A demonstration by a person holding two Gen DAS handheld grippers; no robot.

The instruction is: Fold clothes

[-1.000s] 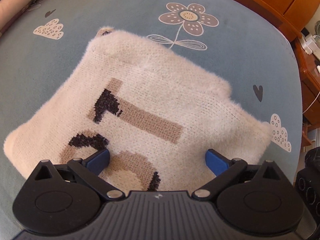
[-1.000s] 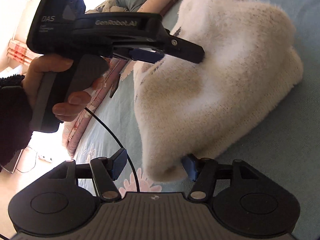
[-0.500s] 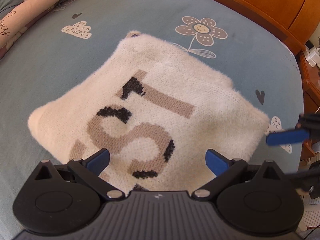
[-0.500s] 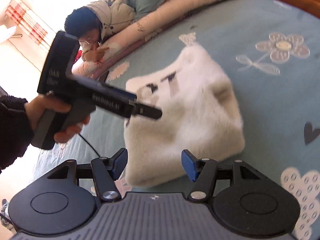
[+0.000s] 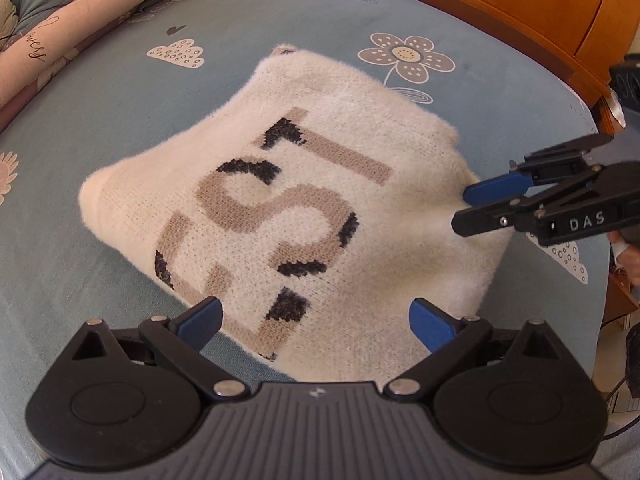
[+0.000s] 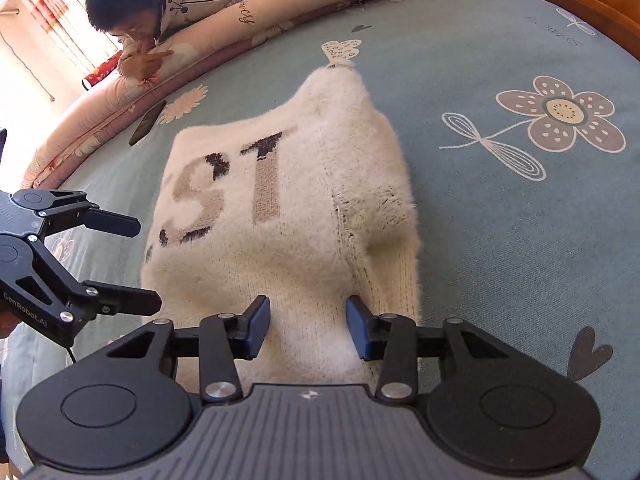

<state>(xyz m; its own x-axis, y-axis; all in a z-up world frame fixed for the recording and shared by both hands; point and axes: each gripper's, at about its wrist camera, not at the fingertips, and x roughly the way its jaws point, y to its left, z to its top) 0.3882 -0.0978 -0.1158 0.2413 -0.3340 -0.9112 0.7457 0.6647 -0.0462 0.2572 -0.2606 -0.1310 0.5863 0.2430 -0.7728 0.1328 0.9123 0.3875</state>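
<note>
Left gripper (image 5: 315, 322) wide open, empty, over the sweater's near edge. Right gripper (image 6: 307, 327) part open, empty, at its side. Sweater (image 5: 292, 216): fluffy cream, tan-black "ST" lettering, folded flat on blue flowered bedsheet (image 5: 120, 92).

The folded sweater (image 5: 288, 208) takes up the middle of the bed (image 5: 120, 92), with bare sheet open all around it. Along one edge a rolled quilt (image 6: 224, 52) and a person (image 6: 132, 12) leaning on it block the way, with a phone (image 6: 147, 123) lying just beside; the wooden bed frame (image 5: 500, 4) walls the adjoining edge.
</note>
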